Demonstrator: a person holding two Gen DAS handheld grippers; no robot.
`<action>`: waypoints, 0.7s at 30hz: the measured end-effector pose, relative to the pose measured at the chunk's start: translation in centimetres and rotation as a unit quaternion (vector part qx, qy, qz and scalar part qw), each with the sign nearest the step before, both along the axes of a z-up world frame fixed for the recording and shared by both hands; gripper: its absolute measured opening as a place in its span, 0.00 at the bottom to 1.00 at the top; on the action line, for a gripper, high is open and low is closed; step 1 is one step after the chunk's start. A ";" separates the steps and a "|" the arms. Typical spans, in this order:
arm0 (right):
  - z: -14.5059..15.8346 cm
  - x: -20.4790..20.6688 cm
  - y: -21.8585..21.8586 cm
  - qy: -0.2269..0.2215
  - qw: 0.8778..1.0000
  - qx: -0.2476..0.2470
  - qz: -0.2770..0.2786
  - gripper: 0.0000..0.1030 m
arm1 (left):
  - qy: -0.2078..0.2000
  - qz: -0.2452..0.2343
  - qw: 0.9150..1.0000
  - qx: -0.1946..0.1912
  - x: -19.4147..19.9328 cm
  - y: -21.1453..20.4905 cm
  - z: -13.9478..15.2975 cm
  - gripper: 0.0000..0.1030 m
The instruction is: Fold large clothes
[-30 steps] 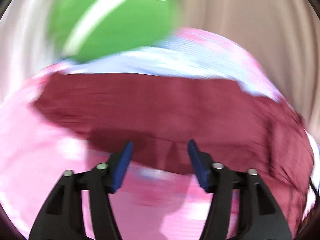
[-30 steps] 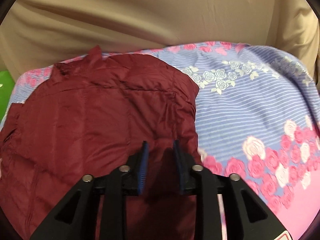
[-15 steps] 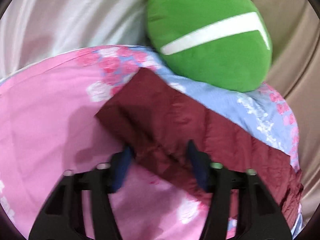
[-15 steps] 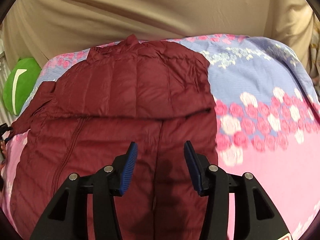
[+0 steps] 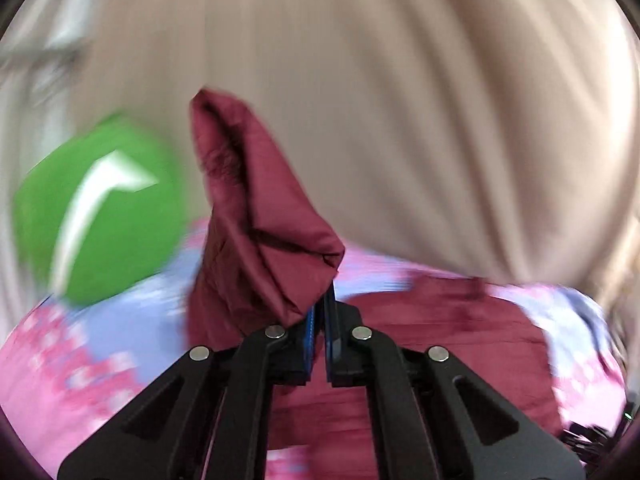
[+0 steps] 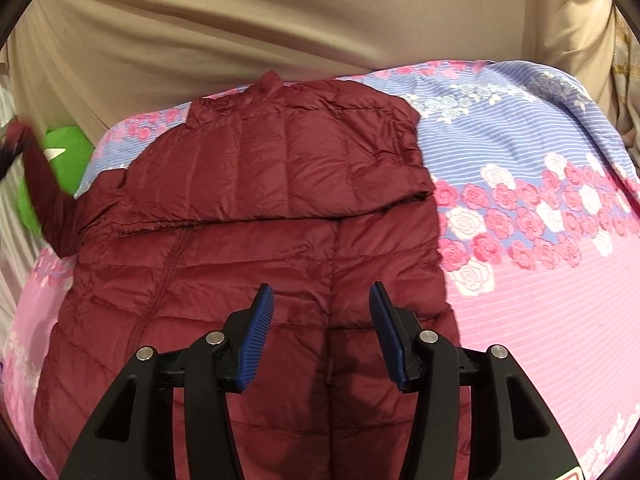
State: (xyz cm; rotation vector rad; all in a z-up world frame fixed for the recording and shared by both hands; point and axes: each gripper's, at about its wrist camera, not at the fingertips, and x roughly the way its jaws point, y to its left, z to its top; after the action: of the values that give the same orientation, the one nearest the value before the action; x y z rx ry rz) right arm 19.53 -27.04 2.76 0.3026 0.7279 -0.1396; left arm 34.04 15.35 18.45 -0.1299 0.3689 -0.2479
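From your left wrist camera, heavily blurred: your left gripper [image 5: 320,320] has just closed its blue pads on a fold of the maroon jacket's sleeve [image 5: 256,216], which stands bunched above the fingers. The rest of the maroon jacket [image 5: 440,344] lies on the floral bedspread [image 5: 60,364] beneath. A green cushion [image 5: 100,216] with a white mark sits at the left, against the beige curtain [image 5: 400,120].

From your right wrist camera, sharp: your right gripper [image 6: 322,332] hovers over the jacket [image 6: 280,200], its jaws about half open with nothing gripped between them; they opened within the past second and now stand steady. The quilted jacket lies spread on the bedspread [image 6: 520,200], its right side folded in over the body. At the far left edge its sleeve [image 6: 44,184] rises off the bed in front of the cushion [image 6: 68,152], pinched in a dark, blurred gripper tip.
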 end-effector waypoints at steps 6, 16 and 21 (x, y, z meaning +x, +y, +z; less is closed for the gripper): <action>0.3 -0.1 -0.5 -0.004 1.000 0.007 0.014 0.48 | 0.037 -0.173 0.982 0.063 -1.0 -20.3 -3.0 0.03; -0.2 -1.2 -4.5 0.011 1.000 0.018 -0.010 0.54 | 0.213 -0.242 0.942 0.096 -0.2 -30.1 -19.0 0.32; 0.8 -0.9 -5.1 0.001 1.000 0.017 0.001 0.63 | 0.161 -0.199 0.967 0.011 -3.5 -20.9 -15.7 0.87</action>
State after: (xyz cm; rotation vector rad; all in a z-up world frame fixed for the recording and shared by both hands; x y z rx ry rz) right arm 18.65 -32.14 3.60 0.3337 0.7324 -0.1247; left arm 30.50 -5.60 2.71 -0.0738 0.7227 -0.6232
